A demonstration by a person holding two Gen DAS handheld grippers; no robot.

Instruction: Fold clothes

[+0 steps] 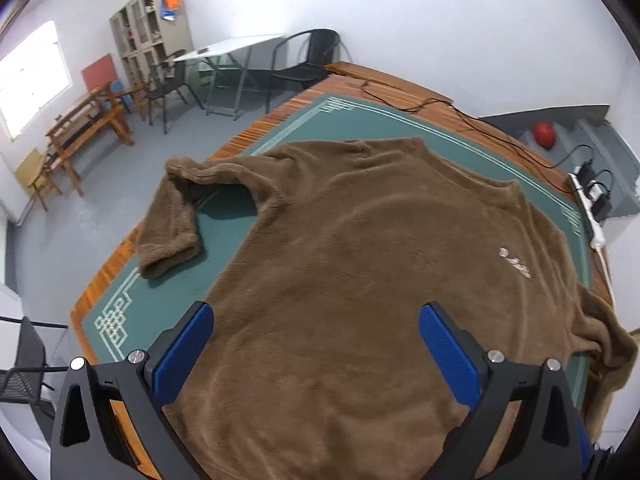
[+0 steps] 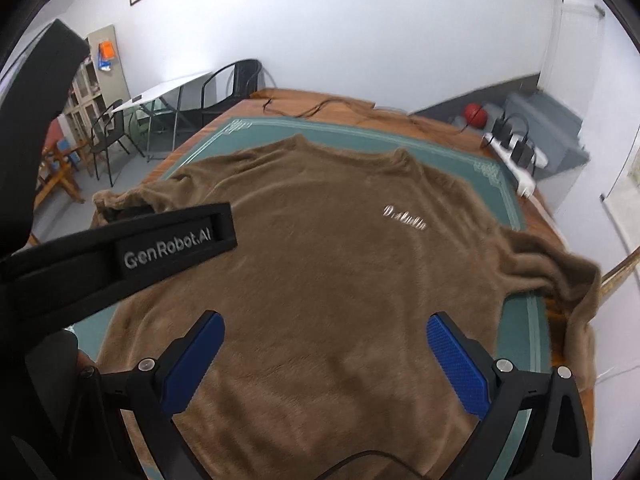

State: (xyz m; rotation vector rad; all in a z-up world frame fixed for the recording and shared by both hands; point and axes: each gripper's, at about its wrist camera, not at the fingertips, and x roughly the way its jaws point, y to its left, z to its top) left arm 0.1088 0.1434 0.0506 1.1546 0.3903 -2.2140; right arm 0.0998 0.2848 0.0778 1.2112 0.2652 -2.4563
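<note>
The left claw (image 1: 316, 316) hangs spread wide over the lower body of a brown fleece sweatshirt (image 1: 360, 260), gripping nothing, its blue ribbed pads (image 1: 182, 356) angled as if lining up on the hem. The sweatshirt lies front-up and flat on the green mat (image 1: 168, 280) of the wooden bench (image 1: 120, 256), likely laid out ready for folding; its left sleeve (image 1: 172, 232) is bent back on itself and droops towards the bench edge.

In the right wrist view, the right claw (image 2: 326, 326) is likewise spread and empty above the plush, short-piled cloth. A white embroidered script (image 2: 404, 218) marks the chest. The right sleeve (image 2: 568, 276) spills crumpled over the bench's side, so it probably needs gathering first.
</note>
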